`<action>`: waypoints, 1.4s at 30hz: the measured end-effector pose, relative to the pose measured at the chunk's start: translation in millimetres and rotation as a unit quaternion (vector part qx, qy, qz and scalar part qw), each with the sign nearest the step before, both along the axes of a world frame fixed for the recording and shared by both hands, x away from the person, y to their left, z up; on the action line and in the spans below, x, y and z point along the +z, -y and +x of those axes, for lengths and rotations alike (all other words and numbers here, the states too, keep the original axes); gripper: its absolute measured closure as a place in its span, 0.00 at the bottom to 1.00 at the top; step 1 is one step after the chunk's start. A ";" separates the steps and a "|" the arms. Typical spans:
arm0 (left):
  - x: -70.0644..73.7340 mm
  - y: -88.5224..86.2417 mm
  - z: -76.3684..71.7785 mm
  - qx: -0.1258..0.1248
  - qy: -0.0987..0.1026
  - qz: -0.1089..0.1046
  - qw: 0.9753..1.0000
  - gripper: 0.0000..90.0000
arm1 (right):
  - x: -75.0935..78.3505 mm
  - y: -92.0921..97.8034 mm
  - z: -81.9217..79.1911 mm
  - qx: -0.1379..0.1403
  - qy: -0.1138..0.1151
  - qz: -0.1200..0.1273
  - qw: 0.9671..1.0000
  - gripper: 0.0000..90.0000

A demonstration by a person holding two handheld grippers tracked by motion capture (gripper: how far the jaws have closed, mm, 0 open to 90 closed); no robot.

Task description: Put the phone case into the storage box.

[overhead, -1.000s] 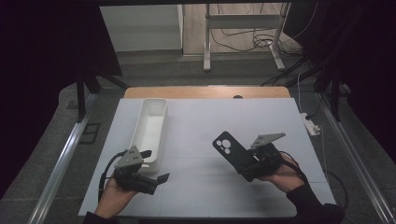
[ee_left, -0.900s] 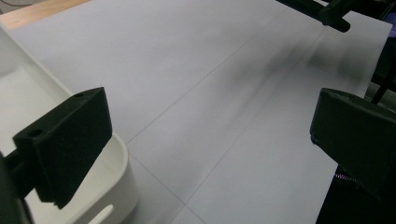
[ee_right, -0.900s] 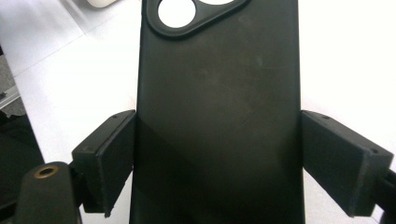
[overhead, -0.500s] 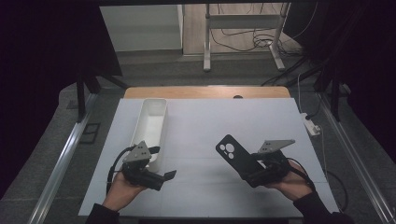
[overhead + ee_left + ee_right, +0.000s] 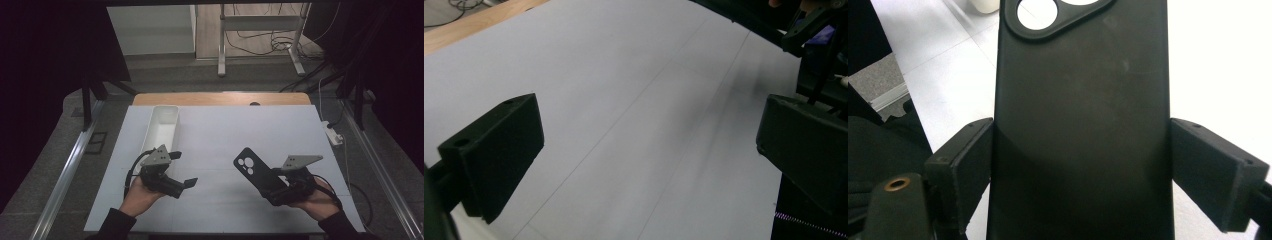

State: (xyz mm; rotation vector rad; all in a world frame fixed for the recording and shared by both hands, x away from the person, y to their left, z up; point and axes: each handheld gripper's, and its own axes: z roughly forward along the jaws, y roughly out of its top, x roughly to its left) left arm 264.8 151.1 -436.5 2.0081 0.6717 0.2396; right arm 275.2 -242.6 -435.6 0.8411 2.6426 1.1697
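Observation:
A black phone case (image 5: 251, 169) with round camera cut-outs is tilted up off the white table (image 5: 235, 130), camera end pointing far left. My right gripper (image 5: 274, 189) is shut on its lower half. In the right gripper view the phone case (image 5: 1083, 100) stands between the two black jaws, which press on its long sides, so the right gripper (image 5: 1083, 170) holds it across its width. My left gripper (image 5: 183, 169) hovers at the near left with its jaws wide apart. In the left gripper view, only bare table (image 5: 634, 115) lies between those jaws.
A long white tray (image 5: 165, 125) stands at the far left of the table, just beyond the left gripper. A wooden strip (image 5: 220, 98) runs along the far edge. A white power strip (image 5: 332, 133) lies off the right side. The right hand's gripper (image 5: 819, 45) shows far off.
The right gripper has carried the phone case a little nearer and to the right. The left gripper has shifted slightly rightward, with its jaws still apart.

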 end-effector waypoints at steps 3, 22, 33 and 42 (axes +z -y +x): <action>-0.6 5.3 2.9 -0.009 -0.001 -0.003 1.000 0.00 | -0.3 -0.5 -0.2 0.001 0.001 0.000 1.000 0.16; -7.1 26.3 -9.0 -0.057 0.005 -0.014 0.998 0.00 | -6.0 -19.1 -4.8 0.057 -0.005 0.017 0.998 0.16; -7.1 31.1 -14.6 -0.082 0.007 -0.032 0.996 0.00 | -6.4 -29.2 -7.2 0.110 -0.009 0.045 0.993 0.16; -7.7 33.5 -14.5 -0.103 0.011 -0.037 0.994 0.00 | -5.6 -38.8 -10.3 0.153 -0.010 0.061 0.986 0.16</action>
